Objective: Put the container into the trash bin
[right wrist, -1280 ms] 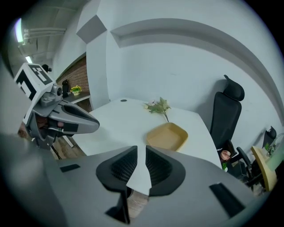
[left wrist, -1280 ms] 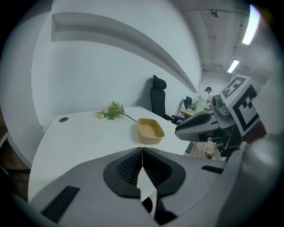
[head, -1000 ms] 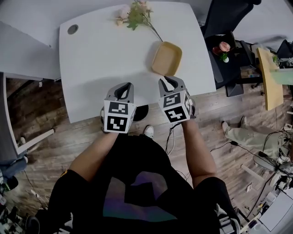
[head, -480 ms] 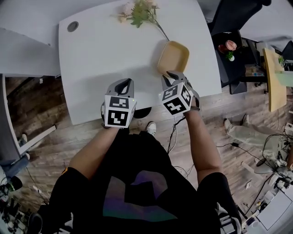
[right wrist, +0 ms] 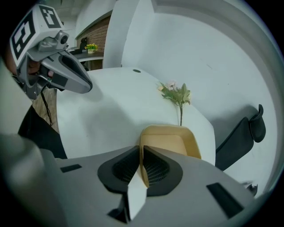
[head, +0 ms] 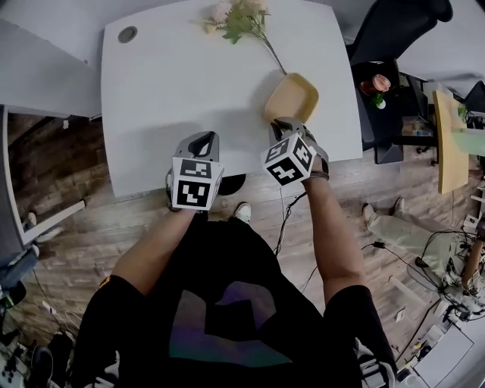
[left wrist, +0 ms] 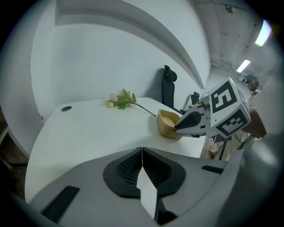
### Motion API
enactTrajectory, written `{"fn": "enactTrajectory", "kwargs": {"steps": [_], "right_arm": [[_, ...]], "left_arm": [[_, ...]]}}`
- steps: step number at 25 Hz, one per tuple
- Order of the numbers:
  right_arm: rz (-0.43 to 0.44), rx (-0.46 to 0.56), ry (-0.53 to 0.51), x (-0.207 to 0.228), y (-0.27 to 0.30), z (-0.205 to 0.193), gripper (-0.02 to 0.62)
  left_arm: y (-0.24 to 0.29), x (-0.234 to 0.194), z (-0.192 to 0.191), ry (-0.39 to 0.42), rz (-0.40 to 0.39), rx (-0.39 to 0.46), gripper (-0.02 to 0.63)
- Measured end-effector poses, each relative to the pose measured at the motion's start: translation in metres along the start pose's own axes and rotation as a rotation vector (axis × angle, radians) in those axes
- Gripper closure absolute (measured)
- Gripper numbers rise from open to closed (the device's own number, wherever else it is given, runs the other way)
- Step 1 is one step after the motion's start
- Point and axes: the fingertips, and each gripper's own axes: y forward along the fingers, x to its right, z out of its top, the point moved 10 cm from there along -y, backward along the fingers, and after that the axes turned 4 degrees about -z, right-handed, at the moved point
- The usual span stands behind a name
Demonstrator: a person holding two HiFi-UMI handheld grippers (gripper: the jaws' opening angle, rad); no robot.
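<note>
Container [head: 292, 96] is seen on white table [head: 174, 83], near its front-right edge, open side up. Long axis is run diagonally from right gripper [head: 281, 122] toward the table's far-right side. It is a tan, shallow, rounded-rectangle tray, empty. Its near rim is pinched between the right jaws. Left gripper [head: 199, 141] is held over the table edge, 2 jaws pressed together on nothing.

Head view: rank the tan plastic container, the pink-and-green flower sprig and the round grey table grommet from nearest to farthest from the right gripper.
1. Tan plastic container: near rim pinched in the right gripper's tongs.
2. Pink-and-green flower sprig: beyond the container, at the table's far edge.
3. Round grey grommet: table's far left corner.
</note>
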Motion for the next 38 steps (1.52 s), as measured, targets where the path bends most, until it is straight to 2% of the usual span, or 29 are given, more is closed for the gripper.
{"fn": "enactTrajectory", "kwargs": {"steps": [8, 18, 24, 30, 38], "right_arm": [[-0.004, 0.096, 0.034, -0.025, -0.064, -0.023, 0.556], [-0.024, 0.171, 0.067, -0.063, -0.156, -0.114, 0.558], [-0.023, 0.177, 0.112, -0.093, -0.199, -0.164, 0.558], [0.001, 0.148, 0.226, -0.118, -0.216, -0.195, 0.558], [0.102, 0.085, 0.272, -0.175, -0.201, -0.184, 0.558]], "left_arm": [[-0.022, 0.054, -0.015, 0.005, -0.003, 0.055, 0.597], [-0.057, 0.170, -0.058, 0.022, -0.013, 0.110, 0.597], [-0.084, 0.218, -0.099, 0.045, -0.025, 0.092, 0.597], [-0.100, 0.221, -0.120, 0.061, -0.007, 0.085, 0.597], [-0.129, 0.183, -0.170, 0.002, 0.022, 0.032, 0.597]]}}
